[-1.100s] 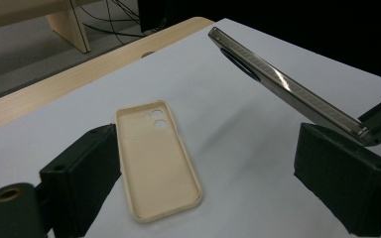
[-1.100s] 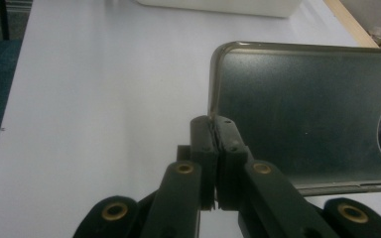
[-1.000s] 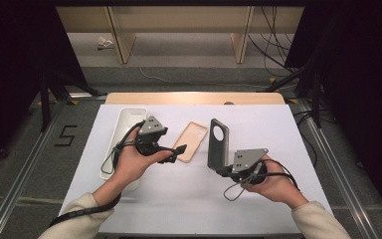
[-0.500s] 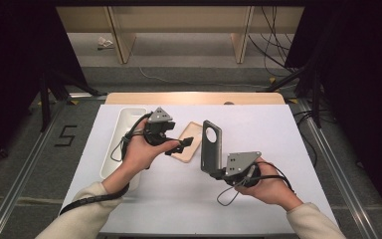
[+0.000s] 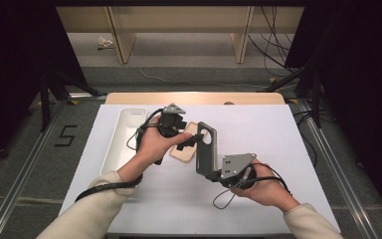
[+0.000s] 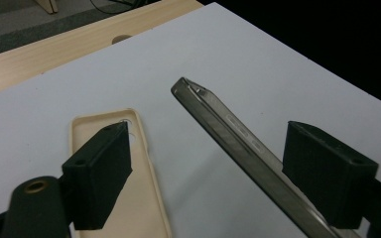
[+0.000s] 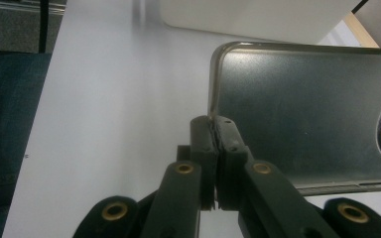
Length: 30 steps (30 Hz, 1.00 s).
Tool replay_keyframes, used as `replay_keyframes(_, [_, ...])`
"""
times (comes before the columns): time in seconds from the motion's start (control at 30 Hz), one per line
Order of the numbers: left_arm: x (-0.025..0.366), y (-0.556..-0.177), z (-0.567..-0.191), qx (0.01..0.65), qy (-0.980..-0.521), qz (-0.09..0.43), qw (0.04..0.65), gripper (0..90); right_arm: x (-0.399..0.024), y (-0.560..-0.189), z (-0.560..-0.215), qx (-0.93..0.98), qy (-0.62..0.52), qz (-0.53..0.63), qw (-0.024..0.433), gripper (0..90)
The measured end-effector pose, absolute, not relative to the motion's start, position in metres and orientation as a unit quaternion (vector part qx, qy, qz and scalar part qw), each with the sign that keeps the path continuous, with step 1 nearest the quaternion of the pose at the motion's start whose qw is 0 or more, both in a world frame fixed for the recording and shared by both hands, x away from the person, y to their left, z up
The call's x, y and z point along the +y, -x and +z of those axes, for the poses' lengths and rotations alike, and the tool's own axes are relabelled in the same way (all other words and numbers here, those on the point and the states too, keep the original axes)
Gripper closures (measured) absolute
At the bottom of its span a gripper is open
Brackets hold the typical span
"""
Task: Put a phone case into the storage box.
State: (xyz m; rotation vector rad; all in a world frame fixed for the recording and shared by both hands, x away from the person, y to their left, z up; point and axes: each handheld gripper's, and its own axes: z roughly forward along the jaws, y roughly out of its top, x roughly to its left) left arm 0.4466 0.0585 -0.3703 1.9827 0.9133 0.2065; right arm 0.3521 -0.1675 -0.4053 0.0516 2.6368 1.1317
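Observation:
A dark grey phone case (image 5: 206, 149) with a round camera hole stands on edge above the white table (image 5: 278, 144). My right gripper (image 5: 210, 174) is shut on its lower edge; in the right gripper view the jaws (image 7: 213, 126) pinch the rim of the grey case (image 7: 302, 114). My left gripper (image 5: 191, 141) reaches in from the left. Its jaws have just been closing but stand open, with the thin edge of the grey case (image 6: 228, 124) between them, nearer the right one. A beige phone case (image 5: 183, 151) lies flat beneath; it is also under the left jaw (image 6: 129, 163).
A long white tray (image 5: 124, 139) lies on the table to the left of my left hand. A strip of wooden tabletop (image 5: 194, 98) runs along the far edge. Cables trail from both grippers over the table.
My left gripper has moved right and slightly away from the person, over the beige case, to the grey case's upper end. The grey case has shifted a little to the left.

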Motion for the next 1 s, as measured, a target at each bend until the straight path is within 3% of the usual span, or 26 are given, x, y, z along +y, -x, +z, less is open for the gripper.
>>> replay_keyframes(0.17, [0.05,-0.453,-0.371,0.376,-0.811,0.075,0.441,26.6,-0.165,-0.351,-0.405,0.911,-0.014,0.389,0.134,89.0])
replay_keyframes(0.33, [0.044,-0.458,-0.371,0.396,-0.811,0.06,0.427,40.7,-0.163,-0.351,-0.407,0.912,-0.009,0.387,0.134,89.0])
replay_keyframes(0.47, [0.042,-0.46,-0.374,0.409,-0.809,0.046,0.42,47.0,-0.163,-0.351,-0.406,0.912,-0.007,0.387,0.135,89.0])
replay_keyframes(1.0, [0.041,-0.455,-0.367,0.452,-0.761,0.006,0.464,74.6,-0.158,-0.352,-0.412,0.919,0.002,0.372,0.134,89.2])
